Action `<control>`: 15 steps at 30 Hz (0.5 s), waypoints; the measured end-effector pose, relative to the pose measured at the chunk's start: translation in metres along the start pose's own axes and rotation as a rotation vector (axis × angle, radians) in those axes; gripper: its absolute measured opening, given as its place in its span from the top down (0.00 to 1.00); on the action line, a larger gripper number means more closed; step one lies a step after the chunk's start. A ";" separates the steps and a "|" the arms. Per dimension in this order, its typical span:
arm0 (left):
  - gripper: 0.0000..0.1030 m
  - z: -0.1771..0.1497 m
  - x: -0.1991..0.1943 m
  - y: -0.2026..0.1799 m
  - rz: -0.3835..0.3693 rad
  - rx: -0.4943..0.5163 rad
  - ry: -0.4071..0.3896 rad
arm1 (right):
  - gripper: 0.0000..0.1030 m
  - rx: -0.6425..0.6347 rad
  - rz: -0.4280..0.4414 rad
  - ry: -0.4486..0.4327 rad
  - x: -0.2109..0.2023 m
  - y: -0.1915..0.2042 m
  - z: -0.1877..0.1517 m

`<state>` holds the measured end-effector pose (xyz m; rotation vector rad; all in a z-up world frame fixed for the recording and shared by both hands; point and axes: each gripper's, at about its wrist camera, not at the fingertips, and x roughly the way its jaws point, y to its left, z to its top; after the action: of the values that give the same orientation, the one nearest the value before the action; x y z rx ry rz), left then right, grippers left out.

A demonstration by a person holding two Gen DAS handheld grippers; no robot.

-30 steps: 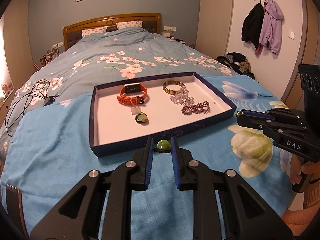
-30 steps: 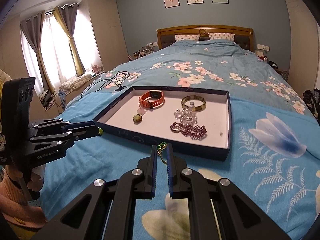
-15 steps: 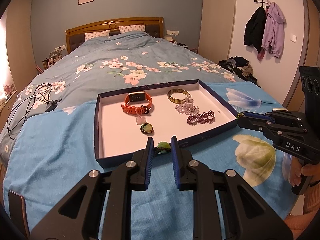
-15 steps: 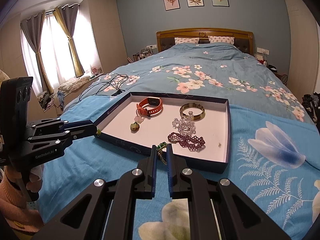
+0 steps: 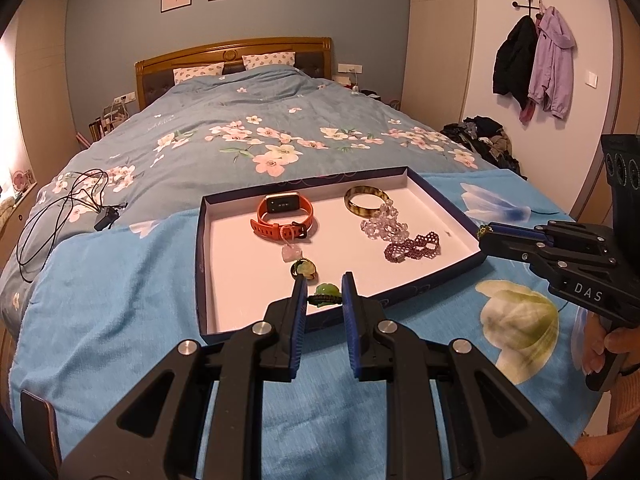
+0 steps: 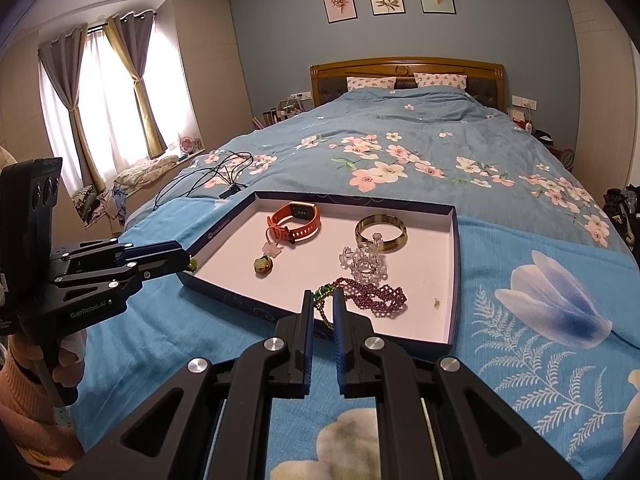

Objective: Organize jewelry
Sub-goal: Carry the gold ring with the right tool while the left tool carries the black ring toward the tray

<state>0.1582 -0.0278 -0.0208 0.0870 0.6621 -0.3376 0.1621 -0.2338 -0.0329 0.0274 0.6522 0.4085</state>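
A shallow navy tray (image 5: pixel 202 268) with a white floor lies on the bed; it also shows in the right wrist view (image 6: pixel 454 276). In it lie an orange watch (image 5: pixel 284 216), an amber bangle (image 5: pixel 366 200), clear beads (image 5: pixel 380 228), a purple bead bracelet (image 5: pixel 412 246), and a pink and green charm (image 5: pixel 303 267). My left gripper (image 5: pixel 324 294) is shut on a green jade pendant (image 5: pixel 327 290) over the tray's near edge. My right gripper (image 6: pixel 321 300) is shut on a green and gold bead chain (image 6: pixel 323 291) over the tray's near edge beside the purple bracelet (image 6: pixel 376 296).
A black charger cable (image 5: pixel 60 208) lies on the quilt left of the tray. A phone (image 5: pixel 38 424) lies at the bed's near left corner. Coats (image 5: pixel 532 60) hang on the right wall, with a clothes pile (image 5: pixel 484 140) below.
Both grippers have moved forward with their pieces, from over the blue blanket in front of the tray to over its near edge.
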 end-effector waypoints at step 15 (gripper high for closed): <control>0.83 0.007 0.011 0.004 0.010 -0.002 0.004 | 0.93 -0.011 -0.012 0.004 0.010 -0.005 0.012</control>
<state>0.1716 -0.0280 -0.0220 0.0889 0.6658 -0.3269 0.1784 -0.2336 -0.0298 0.0118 0.6536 0.4003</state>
